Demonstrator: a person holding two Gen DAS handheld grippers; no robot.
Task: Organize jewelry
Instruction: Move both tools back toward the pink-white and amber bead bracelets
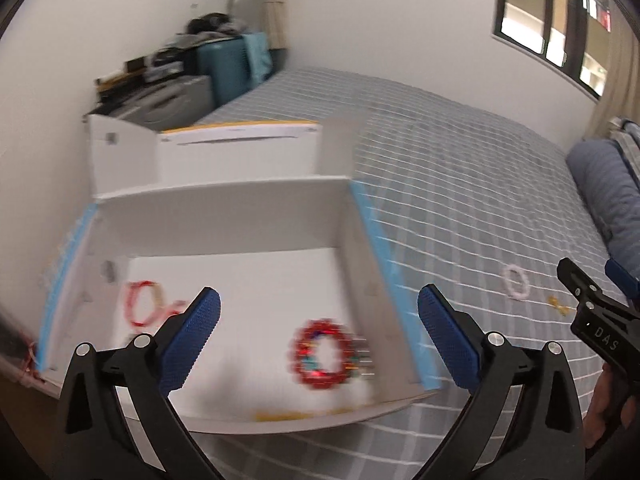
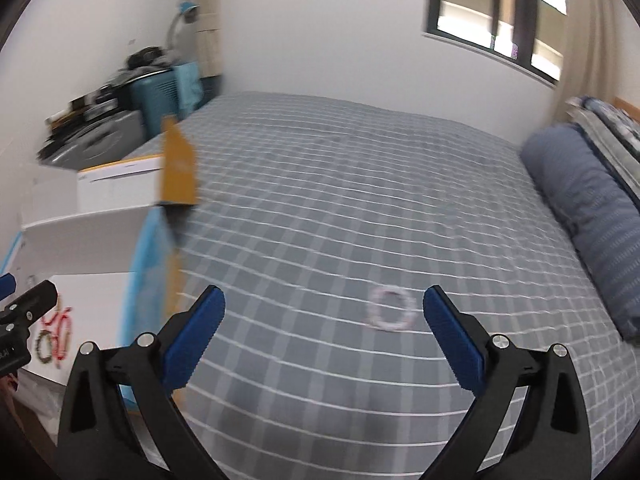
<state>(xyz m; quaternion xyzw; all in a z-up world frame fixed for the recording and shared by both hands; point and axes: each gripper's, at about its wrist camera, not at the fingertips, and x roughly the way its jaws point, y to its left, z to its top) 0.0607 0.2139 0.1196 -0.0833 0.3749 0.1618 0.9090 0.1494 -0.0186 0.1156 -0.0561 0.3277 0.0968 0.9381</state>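
A white open box lies on the bed. Inside it are a red beaded bracelet, a thin red bracelet and another small piece beside it. My left gripper is open and empty above the box, over the red beaded bracelet. A pale pink bracelet lies on the checked bedsheet, also in the left wrist view. A small gold piece lies near it. My right gripper is open and empty, just short of the pink bracelet. The box shows at the left.
The grey checked bed stretches ahead. A blue pillow lies at the right. A teal suitcase and clutter stand by the wall. The box's lid flap stands upright. A window is behind.
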